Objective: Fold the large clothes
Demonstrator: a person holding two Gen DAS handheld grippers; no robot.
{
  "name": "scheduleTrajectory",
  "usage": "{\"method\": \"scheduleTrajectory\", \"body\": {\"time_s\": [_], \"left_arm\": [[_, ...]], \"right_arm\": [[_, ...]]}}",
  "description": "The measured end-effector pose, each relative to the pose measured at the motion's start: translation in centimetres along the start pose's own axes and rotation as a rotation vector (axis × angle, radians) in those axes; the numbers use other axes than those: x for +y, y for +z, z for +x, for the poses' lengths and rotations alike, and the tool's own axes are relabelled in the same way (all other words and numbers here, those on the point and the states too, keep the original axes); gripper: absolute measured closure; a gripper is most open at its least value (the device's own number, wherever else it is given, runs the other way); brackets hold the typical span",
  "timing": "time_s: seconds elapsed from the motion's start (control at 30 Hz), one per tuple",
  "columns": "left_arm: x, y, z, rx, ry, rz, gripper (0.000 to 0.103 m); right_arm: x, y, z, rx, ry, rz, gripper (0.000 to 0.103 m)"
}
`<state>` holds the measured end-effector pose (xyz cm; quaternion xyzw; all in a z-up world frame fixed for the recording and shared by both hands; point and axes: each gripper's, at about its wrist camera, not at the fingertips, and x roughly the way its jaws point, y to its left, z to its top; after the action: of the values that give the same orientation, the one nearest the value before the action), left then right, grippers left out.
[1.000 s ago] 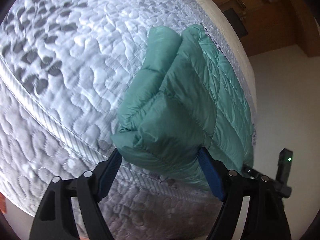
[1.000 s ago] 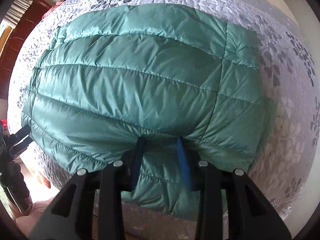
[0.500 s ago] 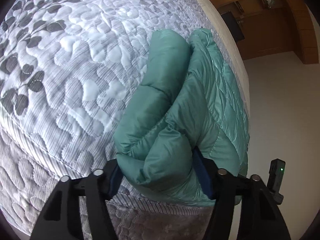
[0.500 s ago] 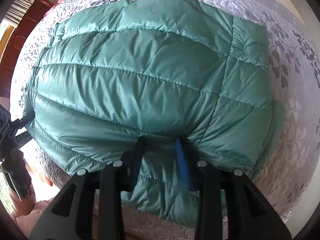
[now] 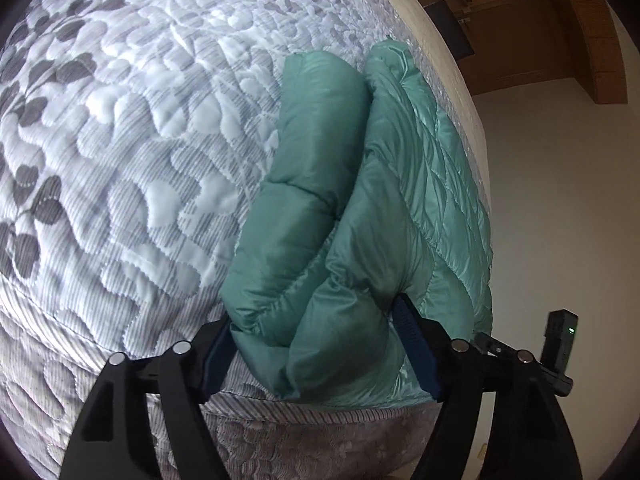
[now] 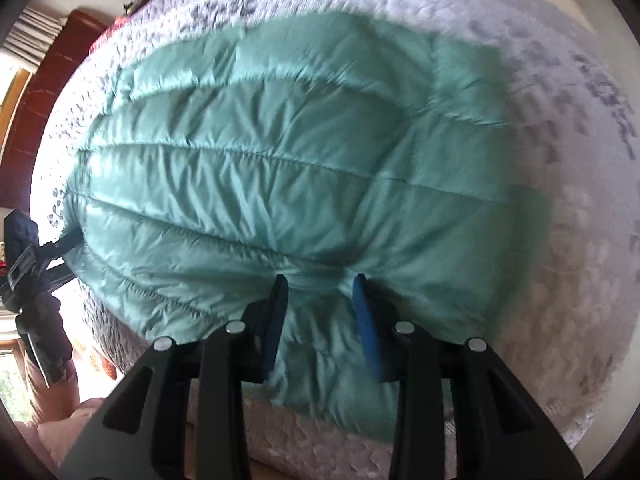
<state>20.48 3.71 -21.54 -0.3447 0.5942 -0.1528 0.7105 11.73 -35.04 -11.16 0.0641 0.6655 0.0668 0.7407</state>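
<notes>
A teal quilted puffer jacket [image 5: 400,208] lies folded on a bed, near its front edge. In the left wrist view its thick folded end bulges between the blue pads of my left gripper [image 5: 316,320], which is shut on it. In the right wrist view the jacket [image 6: 300,152] spreads wide and puffy across the bed. My right gripper [image 6: 320,284] is shut on a pinch of its near hem. The right wrist view is blurred by motion.
The bed has a white quilted cover [image 5: 120,140] with grey leaf prints; its front edge [image 5: 280,432] drops just below both grippers. Brown wooden furniture [image 5: 540,20] stands beyond the bed. A dark red headboard [image 6: 52,92] and the other gripper [image 6: 32,256] show at the left.
My left gripper has pushed onto the folded end and closed on the bunched fabric. My right gripper, still pinching the hem, has moved forward with it; the jacket now bulges higher.
</notes>
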Motion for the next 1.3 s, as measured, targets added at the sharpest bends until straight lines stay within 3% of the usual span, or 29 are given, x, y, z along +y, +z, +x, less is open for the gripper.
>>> {"method": "scheduleTrajectory", "body": {"time_s": [0.13,0.23,0.3,0.33,0.5,0.67,0.9,1.13,1.3], "left_arm": [[-1.5,2.1,1.2,0.003,0.024,0.037,0.026],[-2.6,3.7,1.7,-0.001,0.049,0.076,0.026],[-3.4,4.4,2.3,0.001,0.081,0.101,0.031],[-3.6,4.5,2.6,0.004,0.091,0.104,0.034],[-3.9,4.3,3.7,0.015,0.093,0.103,0.067],[-6.7,3.6,4.0,-0.027,0.202,0.207,0.082],[-11.4,2.3,2.9,-0.07,0.367,0.383,0.085],[-18.2,0.9,2.5,-0.098,0.587,0.616,0.085],[-23.1,0.1,3.0,-0.07,0.568,0.718,0.084]], "right_arm": [[-2.4,-1.4,-1.5,-0.01,-0.067,0.058,0.07],[-3.2,-2.3,0.1,0.03,-0.104,0.1,0.068],[-3.8,-2.5,1.8,0.058,-0.075,0.128,0.067],[-4.1,-2.6,2.5,0.065,-0.061,0.141,0.067],[-5.8,-2.0,5.1,0.078,-0.001,0.182,0.062],[-6.8,-1.2,7.0,0.083,0.027,0.184,0.061],[-6.9,0.2,7.4,0.086,-0.002,0.165,0.064],[-5.1,0.5,7.2,0.072,-0.026,0.14,0.068],[-4.4,0.3,7.1,0.063,-0.02,0.133,0.069]]}}
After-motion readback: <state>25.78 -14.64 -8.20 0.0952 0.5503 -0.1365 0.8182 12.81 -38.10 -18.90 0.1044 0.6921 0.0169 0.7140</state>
